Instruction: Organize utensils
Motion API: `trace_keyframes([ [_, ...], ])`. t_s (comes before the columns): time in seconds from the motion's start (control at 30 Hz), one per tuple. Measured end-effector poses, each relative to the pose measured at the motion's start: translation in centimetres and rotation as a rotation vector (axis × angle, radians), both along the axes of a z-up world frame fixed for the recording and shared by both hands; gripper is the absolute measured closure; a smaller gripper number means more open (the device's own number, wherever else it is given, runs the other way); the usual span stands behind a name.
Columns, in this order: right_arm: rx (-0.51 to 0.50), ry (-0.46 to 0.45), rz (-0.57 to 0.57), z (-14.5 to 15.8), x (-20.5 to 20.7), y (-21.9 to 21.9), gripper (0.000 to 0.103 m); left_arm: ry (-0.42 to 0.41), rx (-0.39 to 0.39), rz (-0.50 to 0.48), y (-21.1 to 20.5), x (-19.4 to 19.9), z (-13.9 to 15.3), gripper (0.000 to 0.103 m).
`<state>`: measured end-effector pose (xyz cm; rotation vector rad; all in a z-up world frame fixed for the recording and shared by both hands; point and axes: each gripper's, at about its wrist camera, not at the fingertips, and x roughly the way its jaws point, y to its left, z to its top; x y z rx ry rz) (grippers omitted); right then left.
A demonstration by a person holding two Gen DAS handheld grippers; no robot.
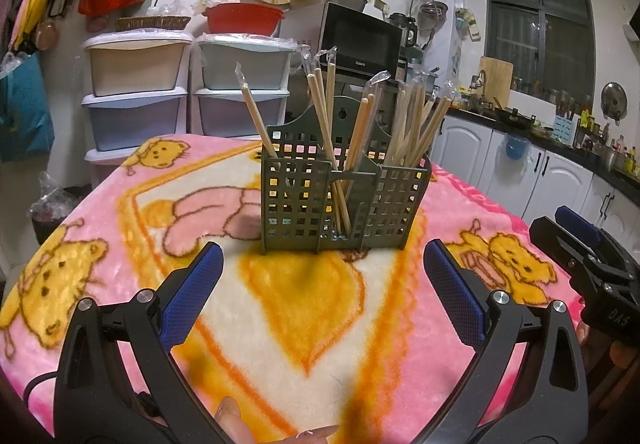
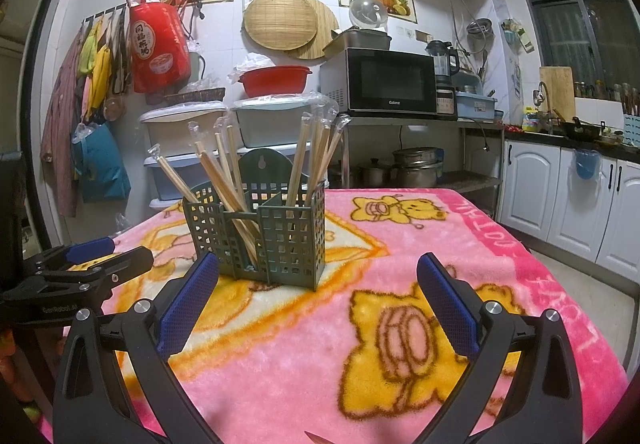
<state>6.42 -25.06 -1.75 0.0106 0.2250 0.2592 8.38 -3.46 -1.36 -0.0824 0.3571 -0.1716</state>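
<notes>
A dark green slotted utensil holder (image 1: 304, 199) (image 2: 288, 232) stands upright on a pink cartoon blanket. Wrapped wooden chopsticks (image 1: 416, 123) (image 2: 316, 151) lean in its compartments: one alone at the left (image 1: 256, 115), several in the middle and several at the right. My left gripper (image 1: 324, 276) is open just in front of the holder with nothing between its blue pads. My right gripper (image 2: 318, 284) is open too, near the holder's front right side, empty. Each gripper shows in the other's view, the right gripper (image 1: 568, 240) at the right edge and the left gripper (image 2: 104, 256) at the left edge.
The blanket (image 1: 280, 324) (image 2: 400, 324) covers the whole table. Stacked plastic drawers (image 1: 136, 91) and a microwave (image 2: 388, 83) on a metal rack stand behind it. White kitchen cabinets (image 2: 560, 195) run along the right. Fingertips (image 1: 236, 420) show at the bottom edge.
</notes>
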Motion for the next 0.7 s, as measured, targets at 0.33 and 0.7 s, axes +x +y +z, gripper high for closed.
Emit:
trace_keyframes([
  [0.33,0.002,0.001,-0.005,0.0,-0.1,-0.3,0.006,0.012,-0.051,0.016,0.7,-0.7,0.5,0.011],
  [0.7,0.011,0.038,-0.025,0.5,0.5,-1.3,0.006,0.143,-0.163,0.085,4.4,-0.7,1.9,0.011],
])
